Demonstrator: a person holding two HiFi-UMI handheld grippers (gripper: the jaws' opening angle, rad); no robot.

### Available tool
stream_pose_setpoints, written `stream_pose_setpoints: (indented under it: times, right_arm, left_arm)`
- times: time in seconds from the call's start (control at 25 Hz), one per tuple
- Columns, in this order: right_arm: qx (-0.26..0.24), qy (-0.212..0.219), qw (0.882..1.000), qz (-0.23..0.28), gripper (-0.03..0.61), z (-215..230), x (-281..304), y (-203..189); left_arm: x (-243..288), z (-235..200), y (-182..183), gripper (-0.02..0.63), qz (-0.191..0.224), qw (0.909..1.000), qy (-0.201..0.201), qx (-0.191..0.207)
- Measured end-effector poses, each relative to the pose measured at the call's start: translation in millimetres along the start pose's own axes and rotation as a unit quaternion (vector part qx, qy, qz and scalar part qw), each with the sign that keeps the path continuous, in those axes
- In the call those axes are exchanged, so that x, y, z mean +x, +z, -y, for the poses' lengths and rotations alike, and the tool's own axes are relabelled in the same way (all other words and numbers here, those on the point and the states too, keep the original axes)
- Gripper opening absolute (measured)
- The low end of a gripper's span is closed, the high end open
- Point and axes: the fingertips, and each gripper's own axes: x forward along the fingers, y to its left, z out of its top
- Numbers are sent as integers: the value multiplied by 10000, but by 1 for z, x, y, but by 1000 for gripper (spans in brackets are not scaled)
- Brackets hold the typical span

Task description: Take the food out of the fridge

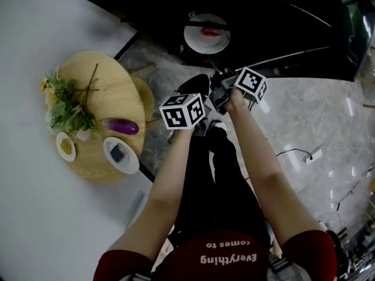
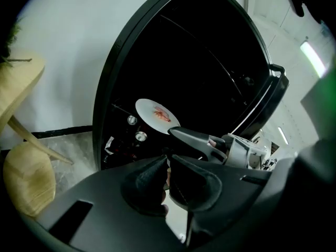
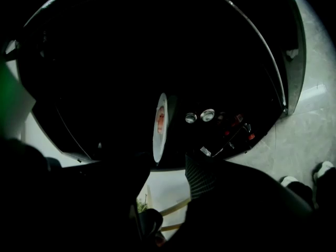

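A white plate (image 1: 206,34) with red food stands on a shelf inside the open black fridge (image 1: 281,22). Both grippers point at it from just in front of the opening. In the left gripper view the plate (image 2: 156,114) lies beyond my left gripper (image 2: 168,164), whose jaws are shut on nothing. The right gripper (image 2: 210,143) shows there too, reaching toward the plate. My right gripper (image 3: 165,167) is rolled on its side and open, so the plate (image 3: 159,125) appears edge-on just past the gap, apart from the ribbed fingertip (image 3: 202,172).
Two cans (image 3: 199,116) and dark bottles sit low in the fridge. Its door (image 2: 270,96) hangs open to the right. A round wooden table (image 1: 111,86) at the left bears flowers (image 1: 67,107), an eggplant (image 1: 123,126) and two small dishes. A wooden stool (image 2: 26,177) stands beside it.
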Motion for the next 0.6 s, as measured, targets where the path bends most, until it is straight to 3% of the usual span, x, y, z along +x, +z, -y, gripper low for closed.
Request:
stream_pose_setpoints:
  times: [0.24,0.56,0.6]
  right_arm:
    - [-130,78,9999,-7,190,-6,15,10]
    - [372,-28,9993,54,186,-4,32,18]
    - [401,-54,9992,70,162,-3,32,18]
  left_arm:
    - [3,-4,-10,9,-220,9997,-90,-83]
    - [-3,-19,-9,9,-263,9995,-24,-148]
    - [-4,-20,-10,9,-272,9995,-23,-163]
